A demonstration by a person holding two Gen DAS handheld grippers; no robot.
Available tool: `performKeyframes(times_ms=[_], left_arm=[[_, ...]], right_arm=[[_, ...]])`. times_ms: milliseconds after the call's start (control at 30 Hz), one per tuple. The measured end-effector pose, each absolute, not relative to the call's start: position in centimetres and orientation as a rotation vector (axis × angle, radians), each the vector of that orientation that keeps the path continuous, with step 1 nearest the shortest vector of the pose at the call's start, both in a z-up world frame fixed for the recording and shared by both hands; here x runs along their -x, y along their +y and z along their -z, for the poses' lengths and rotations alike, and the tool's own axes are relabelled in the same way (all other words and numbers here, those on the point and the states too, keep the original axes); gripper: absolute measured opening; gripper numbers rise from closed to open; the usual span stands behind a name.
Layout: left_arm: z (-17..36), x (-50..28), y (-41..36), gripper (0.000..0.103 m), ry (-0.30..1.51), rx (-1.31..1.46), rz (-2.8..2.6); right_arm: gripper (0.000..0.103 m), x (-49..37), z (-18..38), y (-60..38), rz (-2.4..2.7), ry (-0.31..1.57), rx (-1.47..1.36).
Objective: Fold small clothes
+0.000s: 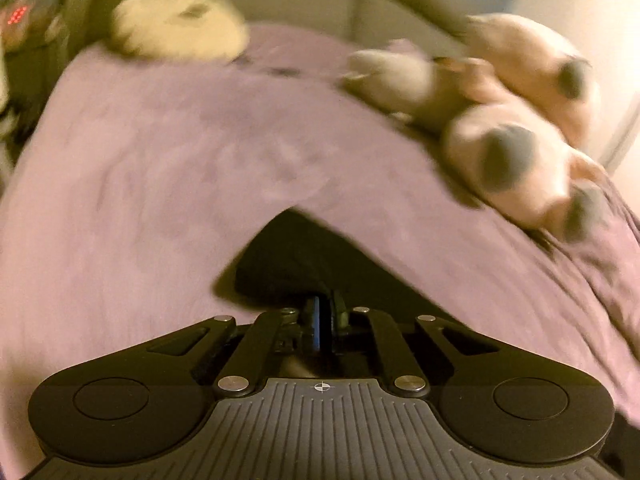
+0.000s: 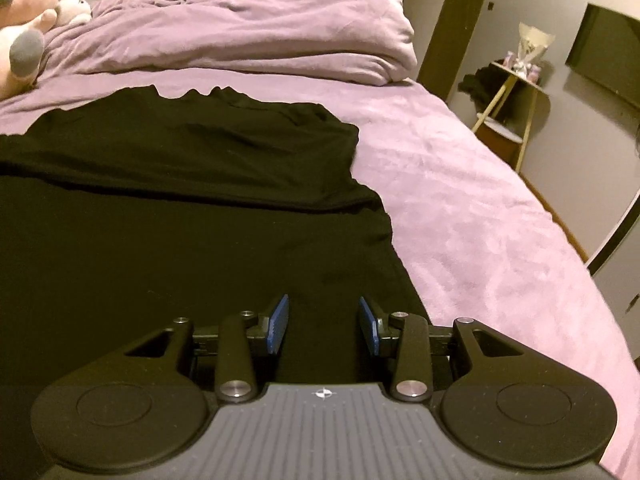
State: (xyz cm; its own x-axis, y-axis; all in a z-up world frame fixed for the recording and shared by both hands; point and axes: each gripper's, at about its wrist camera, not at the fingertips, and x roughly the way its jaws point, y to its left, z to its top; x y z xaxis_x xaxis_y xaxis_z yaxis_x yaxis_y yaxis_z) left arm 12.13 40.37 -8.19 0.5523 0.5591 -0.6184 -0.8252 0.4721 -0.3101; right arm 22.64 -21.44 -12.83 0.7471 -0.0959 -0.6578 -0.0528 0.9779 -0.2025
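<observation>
One black garment [image 2: 192, 200] spread at frame centre on lilac bed [image 2: 480, 200], left gripper [image 1: 322, 316] clenched on its fabric, right gripper [image 2: 323, 326] fingers spread apart above it, two pink plush toys [image 1: 520, 120] upper right.

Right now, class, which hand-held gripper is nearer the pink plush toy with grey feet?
Left. The left hand-held gripper has the pink plush toy close ahead-right; the right hand-held gripper sees it far off left.

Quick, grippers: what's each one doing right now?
Left gripper: shut on the black garment.
Right gripper: open, holding nothing, over the garment.
</observation>
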Motion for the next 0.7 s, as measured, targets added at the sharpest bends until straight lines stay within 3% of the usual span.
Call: performKeyframes(times_ms=[133, 300, 333, 367, 400, 433, 533, 700], left_arm=[[3.7, -14.6, 33.0, 0.006, 0.435, 0.426, -0.605], [0.3, -19.7, 18.3, 0.009, 0.411, 0.238, -0.171], [0.6, -20.6, 15.5, 0.017, 0.423, 0.219, -0.110], [1.2, -21.4, 12.8, 0.038, 0.443, 0.198, -0.056], [2.1, -22.4, 9.9, 0.049, 0.495, 0.172, -0.005], [2.9, -22.9, 8.3, 0.053, 0.538, 0.161, 0.024], [5.1, -22.9, 5.7, 0.052, 0.605, 0.158, 0.024], [6.6, -21.6, 9.3, 0.052, 0.647, 0.133, -0.193]], right_arm=[[0.037, -22.7, 12.9, -21.8, 0.020, 0.727, 0.197], [0.038, -22.6, 12.8, -22.3, 0.024, 0.729, 0.131], [0.038, -22.6, 12.7, -22.5, 0.021, 0.731, 0.118], [0.038, -22.5, 12.6, -22.6, 0.015, 0.733, 0.105], [0.038, -22.4, 12.6, -22.7, 0.011, 0.735, 0.096], [0.038, -22.3, 12.5, -22.9, 0.007, 0.736, 0.088], [0.038, -22.3, 12.2, -23.9, -0.011, 0.755, 0.030], [0.038, -22.6, 11.9, -24.8, -0.062, 0.761, -0.042]])
